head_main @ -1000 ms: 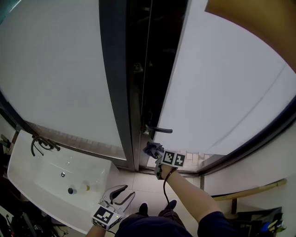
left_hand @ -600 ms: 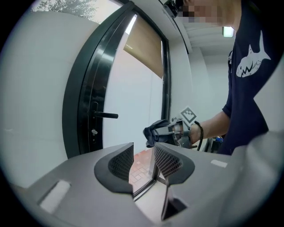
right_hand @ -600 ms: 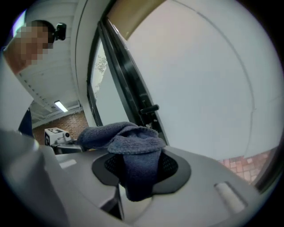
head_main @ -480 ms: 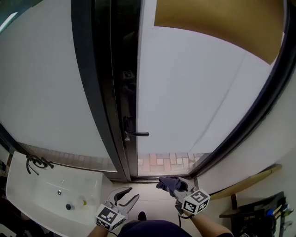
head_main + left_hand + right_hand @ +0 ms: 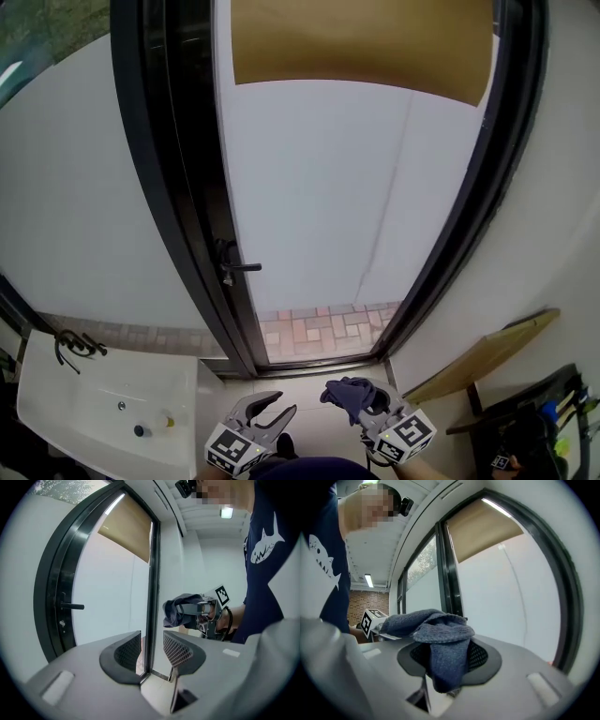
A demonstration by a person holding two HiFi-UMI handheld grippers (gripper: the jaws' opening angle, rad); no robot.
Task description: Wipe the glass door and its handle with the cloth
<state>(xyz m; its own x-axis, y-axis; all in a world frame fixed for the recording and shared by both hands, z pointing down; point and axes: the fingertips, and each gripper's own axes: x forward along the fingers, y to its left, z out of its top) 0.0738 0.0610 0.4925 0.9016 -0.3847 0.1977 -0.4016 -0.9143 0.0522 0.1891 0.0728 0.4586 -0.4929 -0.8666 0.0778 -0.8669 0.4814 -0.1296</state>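
The frosted glass door [image 5: 328, 206] in its black frame fills the middle of the head view, with a tan blind at its top. Its black lever handle [image 5: 239, 267] sticks out at the door's left edge and shows as the handle [image 5: 70, 605] in the left gripper view. My right gripper [image 5: 361, 401] is low near my body, well below the glass, shut on a blue-grey cloth [image 5: 349, 394]. The cloth [image 5: 438, 639] bunches over the jaws in the right gripper view. My left gripper [image 5: 267, 411] hangs beside it, open and empty.
A white washbasin [image 5: 56, 412] with a dark tap [image 5: 70, 344] sits at the lower left. A wooden board [image 5: 478, 361] leans at the lower right wall. Brick paving [image 5: 319, 328] shows through the clear bottom strip of the door.
My right gripper has drawn back from just under the handle to low near my body, cloth still in it. The view has swung right and up, centring the glass pane.
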